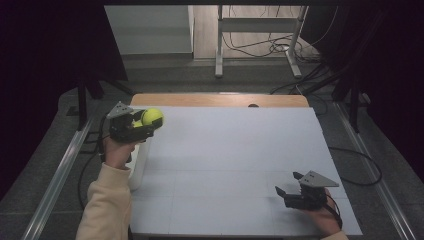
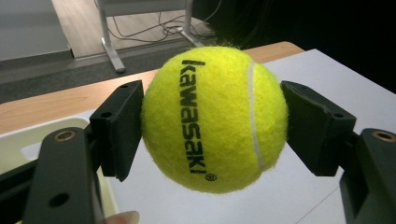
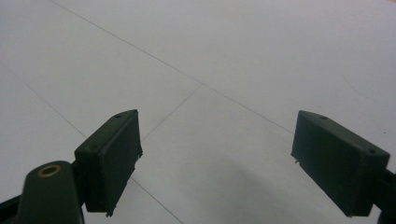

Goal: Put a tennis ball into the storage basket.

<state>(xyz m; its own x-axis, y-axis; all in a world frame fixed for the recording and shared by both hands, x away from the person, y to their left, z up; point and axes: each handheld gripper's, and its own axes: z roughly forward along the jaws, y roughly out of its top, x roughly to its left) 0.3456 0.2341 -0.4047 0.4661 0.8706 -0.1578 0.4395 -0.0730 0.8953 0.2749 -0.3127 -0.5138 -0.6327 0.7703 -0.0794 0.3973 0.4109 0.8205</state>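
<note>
White sheet over the wooden table (image 1: 240,165), and you've got the fuzzy yellow tennis ball (image 2: 215,119) clamped in your left gripper (image 1: 147,125), lifted off the table's far left corner. Pickup looks done; placing remains. Your right gripper (image 1: 287,186) rests gaping, holding nothing, near right.

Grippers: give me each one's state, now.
Left gripper: shut on the tennis ball.
Right gripper: open, nothing between its jaws, over the table.
</note>
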